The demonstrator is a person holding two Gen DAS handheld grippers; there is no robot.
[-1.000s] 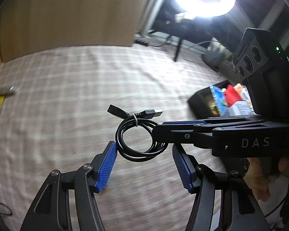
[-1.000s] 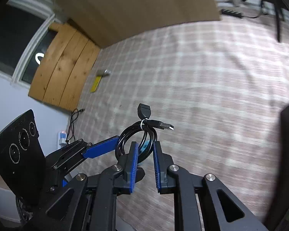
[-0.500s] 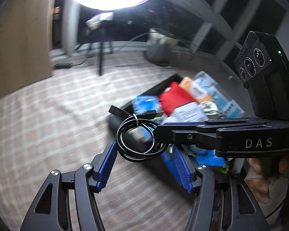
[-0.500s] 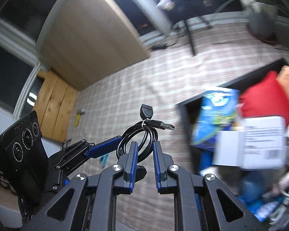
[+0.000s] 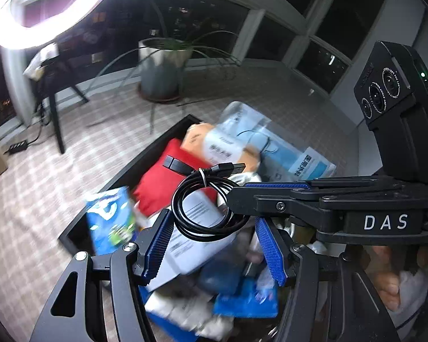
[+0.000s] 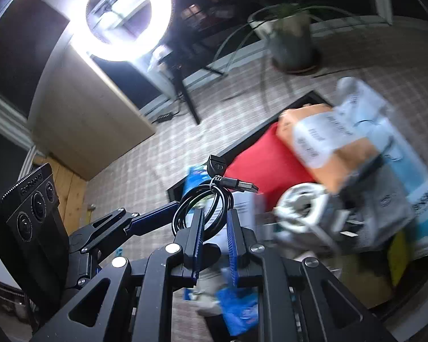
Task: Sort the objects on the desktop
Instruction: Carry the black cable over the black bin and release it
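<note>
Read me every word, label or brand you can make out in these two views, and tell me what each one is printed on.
"DAS": white letters on the side of the right gripper, which is shut on the coiled black cable.
Pale blue packet in the black bin: characters on a blue patch, too blurred to read.
White paper sheet: lines of print, too blurred.
Lettering on the edge of the camera block: too small to read.

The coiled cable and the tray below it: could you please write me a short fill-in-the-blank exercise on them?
1. The coiled black cable is pinched by the ____ tool.
2. The left tool holds ____.
3. The cable's coil is bound with a white ____.
4. The pouch in the black tray is ____.

Missing words: right; nothing; tie; red
</note>
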